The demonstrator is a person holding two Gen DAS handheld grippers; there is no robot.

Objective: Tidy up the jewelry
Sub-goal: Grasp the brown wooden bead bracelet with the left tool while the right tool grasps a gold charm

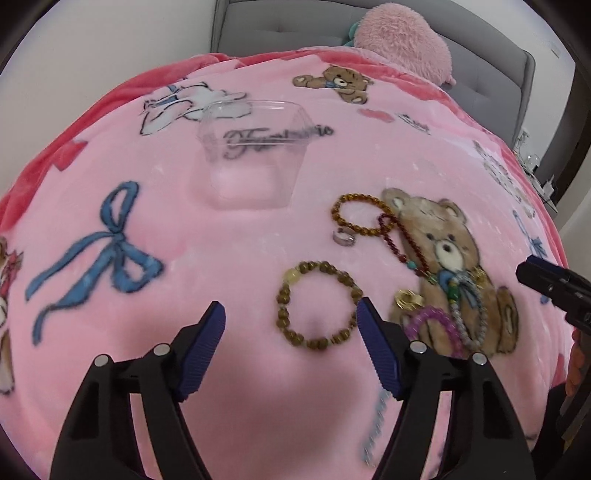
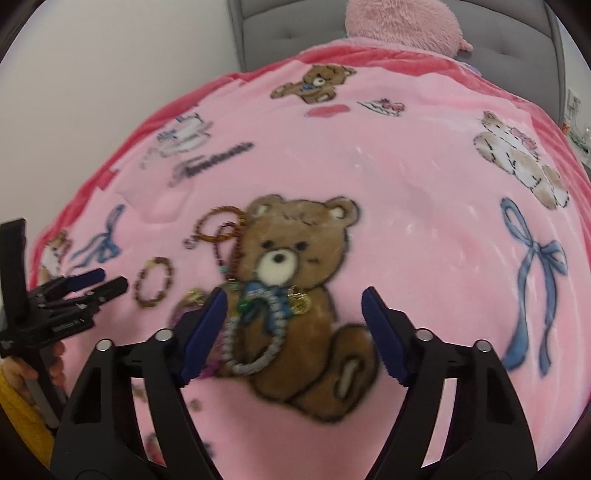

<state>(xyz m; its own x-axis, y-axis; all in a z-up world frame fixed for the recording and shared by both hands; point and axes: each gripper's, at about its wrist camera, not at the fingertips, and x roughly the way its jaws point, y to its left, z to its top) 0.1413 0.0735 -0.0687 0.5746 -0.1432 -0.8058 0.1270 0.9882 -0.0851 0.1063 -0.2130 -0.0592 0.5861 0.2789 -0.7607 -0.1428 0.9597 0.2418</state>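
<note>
Jewelry lies on a pink blanket [image 1: 236, 240]. A brown bead bracelet [image 1: 318, 303] lies just ahead of my open left gripper [image 1: 291, 314], near its right finger. Beyond it are an amber bead bracelet [image 1: 360, 215], a silver ring [image 1: 344, 236], a dark red bead strand [image 1: 400, 243], gold earrings [image 1: 408, 300], a purple bracelet [image 1: 436, 325] and a silver chain [image 1: 467, 321]. A clear plastic box [image 1: 251, 155] stands further back, empty. My right gripper [image 2: 291, 306] is open over the printed bear, with the silver chain [image 2: 255, 354] by its left finger.
A pink plush toy [image 1: 402, 40] rests at the grey headboard [image 1: 280, 26]. The left gripper shows at the left edge of the right wrist view [image 2: 74, 295]. The right gripper's tip shows at the right edge of the left wrist view [image 1: 550, 284].
</note>
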